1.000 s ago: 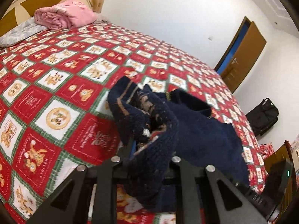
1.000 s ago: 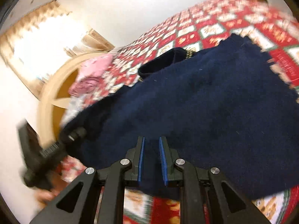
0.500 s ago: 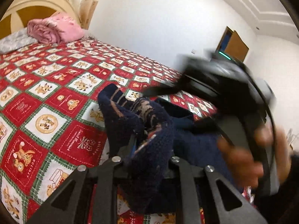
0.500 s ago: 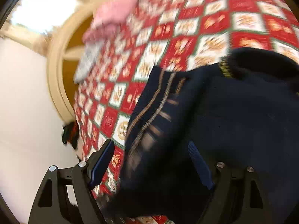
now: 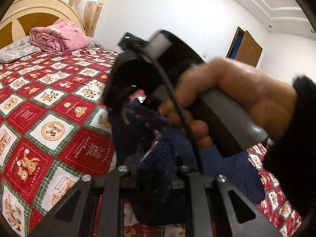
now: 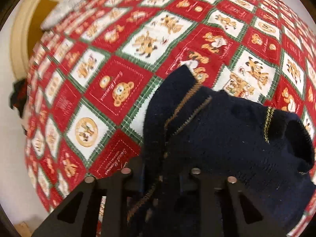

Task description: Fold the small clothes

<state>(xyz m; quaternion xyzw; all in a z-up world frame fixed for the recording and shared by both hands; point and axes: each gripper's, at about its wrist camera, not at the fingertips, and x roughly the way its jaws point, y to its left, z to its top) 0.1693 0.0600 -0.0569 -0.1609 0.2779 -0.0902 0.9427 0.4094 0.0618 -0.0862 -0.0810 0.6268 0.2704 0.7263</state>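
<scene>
A small navy knit sweater (image 5: 167, 154) with tan stitching lies bunched on the red patchwork bedspread (image 5: 49, 118). My left gripper (image 5: 156, 167) is shut on a fold of the sweater, which hides its fingertips. In the left wrist view the hand-held right gripper (image 5: 150, 75) sits close in front, above the sweater. In the right wrist view the sweater (image 6: 227, 138) drapes over my right gripper (image 6: 160, 175). Its jaws stand close with cloth between them, and the fingertips are hidden.
A folded pink blanket (image 5: 59, 35) and a grey pillow (image 5: 17, 47) lie by the cream headboard (image 5: 35, 13). A brown door (image 5: 248, 49) stands in the far white wall. The bedspread (image 6: 118, 69) spreads wide to the left of the sweater.
My right gripper opened, swung over the sweater's stitched edge and closed on it. It moved close in front of the left camera. My left gripper kept its hold.
</scene>
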